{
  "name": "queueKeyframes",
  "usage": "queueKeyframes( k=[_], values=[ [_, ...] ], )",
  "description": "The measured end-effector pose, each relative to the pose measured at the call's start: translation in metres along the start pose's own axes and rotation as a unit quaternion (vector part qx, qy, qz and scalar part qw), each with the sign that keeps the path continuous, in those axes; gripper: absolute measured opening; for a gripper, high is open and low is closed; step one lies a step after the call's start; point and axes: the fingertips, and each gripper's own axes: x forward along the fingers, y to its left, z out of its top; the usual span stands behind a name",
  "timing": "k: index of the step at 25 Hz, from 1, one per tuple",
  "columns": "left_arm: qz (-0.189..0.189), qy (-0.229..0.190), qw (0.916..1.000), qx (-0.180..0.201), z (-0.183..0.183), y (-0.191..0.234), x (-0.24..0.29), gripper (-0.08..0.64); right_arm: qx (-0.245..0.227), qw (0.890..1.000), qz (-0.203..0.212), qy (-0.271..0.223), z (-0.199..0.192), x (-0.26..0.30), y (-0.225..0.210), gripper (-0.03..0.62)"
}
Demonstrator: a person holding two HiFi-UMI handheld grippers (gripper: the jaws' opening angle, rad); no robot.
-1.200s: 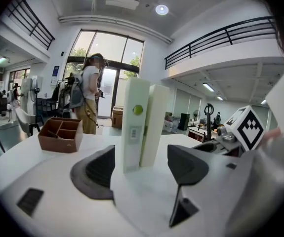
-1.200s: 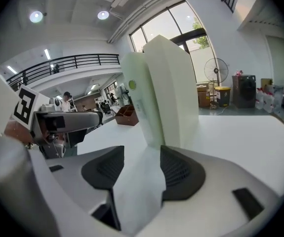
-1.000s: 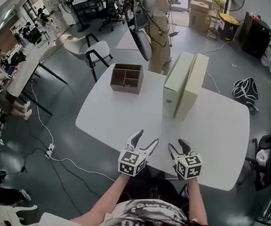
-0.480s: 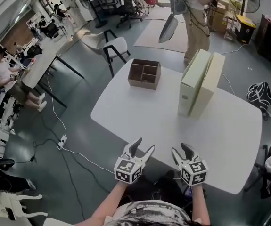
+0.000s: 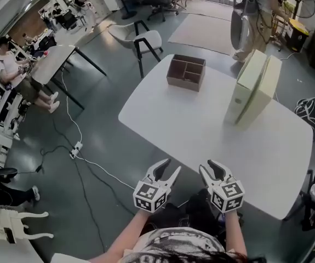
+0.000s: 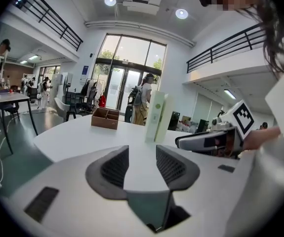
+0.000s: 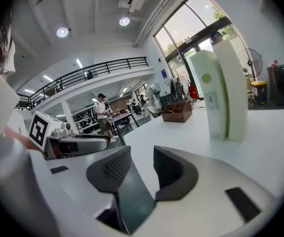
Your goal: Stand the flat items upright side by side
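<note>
Two pale flat boxes (image 5: 254, 88) stand upright side by side, touching, at the far right of the white table (image 5: 201, 125); they also show as tall slabs in the left gripper view (image 6: 155, 116) and the right gripper view (image 7: 220, 95). My left gripper (image 5: 166, 172) hovers at the table's near edge, far from the boxes, its jaws closing with nothing between them. Beside it, my right gripper (image 5: 209, 170) is also closing on nothing. A clear gap remains between each pair of pads.
A brown cardboard divider tray (image 5: 186, 73) sits at the table's far left corner. A person (image 5: 254, 10) stands beyond the table's far side. A chair (image 5: 144, 41), another desk with seated people (image 5: 15, 73), and floor cables (image 5: 78, 147) surround the table.
Both grippers' jaws have narrowed. The head view has swung, so the table and boxes appear shifted right and upward; the person behind has moved right. The boxes themselves stay put.
</note>
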Motion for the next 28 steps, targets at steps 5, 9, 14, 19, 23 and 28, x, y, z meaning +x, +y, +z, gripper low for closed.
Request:
queueKeyframes(
  k=[5, 9, 14, 19, 23, 28],
  values=[
    [-0.002, -0.008, 0.9999, -0.011, -0.013, 0.009, -0.041, 0.097, -0.014, 1.000, 0.009, -0.003, -0.009, 0.003, 0.046, 0.080],
    [-0.005, -0.010, 0.9998, -0.013, -0.024, 0.021, -0.078, 0.068, -0.021, 1.000, 0.010, -0.014, -0.015, 0.004, 0.086, 0.009],
    [-0.027, -0.006, 0.9996, -0.010, -0.039, 0.023, -0.114, 0.041, -0.019, 1.000, 0.014, -0.019, -0.028, -0.003, 0.129, -0.002],
    [-0.060, -0.004, 0.9982, 0.003, -0.047, 0.011, -0.130, 0.026, -0.007, 1.000, 0.009, -0.024, -0.040, -0.011, 0.149, -0.002],
    [-0.080, -0.006, 0.9967, 0.008, -0.050, 0.001, -0.140, 0.020, -0.008, 1.000, 0.005, -0.025, -0.046, -0.018, 0.159, -0.003],
    [-0.099, -0.004, 0.9948, 0.025, -0.051, -0.009, -0.145, 0.017, -0.012, 1.000, 0.002, -0.028, -0.050, -0.023, 0.165, -0.003]
  ],
)
